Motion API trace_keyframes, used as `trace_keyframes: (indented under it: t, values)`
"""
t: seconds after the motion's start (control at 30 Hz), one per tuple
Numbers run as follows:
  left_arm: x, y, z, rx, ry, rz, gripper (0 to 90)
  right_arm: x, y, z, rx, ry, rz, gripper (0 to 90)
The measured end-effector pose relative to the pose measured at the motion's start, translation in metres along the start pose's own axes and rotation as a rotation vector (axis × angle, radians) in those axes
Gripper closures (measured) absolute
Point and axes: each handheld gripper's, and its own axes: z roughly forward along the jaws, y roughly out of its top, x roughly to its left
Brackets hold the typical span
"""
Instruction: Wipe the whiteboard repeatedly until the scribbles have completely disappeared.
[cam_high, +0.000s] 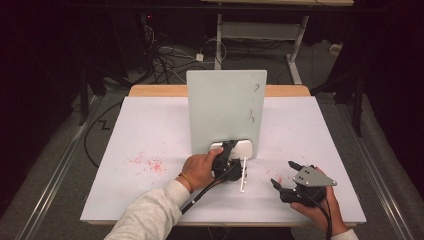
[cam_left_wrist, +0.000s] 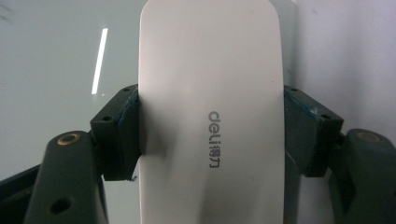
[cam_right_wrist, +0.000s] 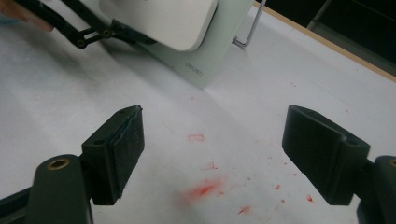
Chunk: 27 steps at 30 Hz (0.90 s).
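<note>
White eraser (cam_left_wrist: 210, 116) cut off top & btm; board (cam_left_wrist: 56, 70) behind partly hidden.

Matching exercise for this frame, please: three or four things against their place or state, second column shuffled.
1. left gripper
2. right gripper
3. white eraser
4. pale green board

a. stands upright on the table
b. jaws open, over red smudges
c. pressed flat against the board
d. shut on the eraser

Pairs: 1-d, 2-b, 3-c, 4-a
</note>
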Motion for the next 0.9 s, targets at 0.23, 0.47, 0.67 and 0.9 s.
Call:
trace_keyframes:
  t: [0.23,0.47,0.67,0.9]
  values:
    - [-0.008,-0.014,-0.003,0.028,0.007,0.090,29.0,-0.001,-0.001,0.000,0.003,-0.004,-0.001,21.6]
    - [-0.020,0.001,0.004,0.036,0.030,0.121,29.1,0.000,0.000,0.001,0.003,-0.006,0.001,21.6]
    - [-0.023,0.022,0.012,0.025,0.042,0.110,29.1,-0.002,0.000,0.001,-0.001,-0.006,0.004,21.6]
    - [-0.025,0.044,0.020,0.018,0.046,0.108,29.0,-0.005,0.000,-0.002,-0.015,-0.016,0.027,21.5]
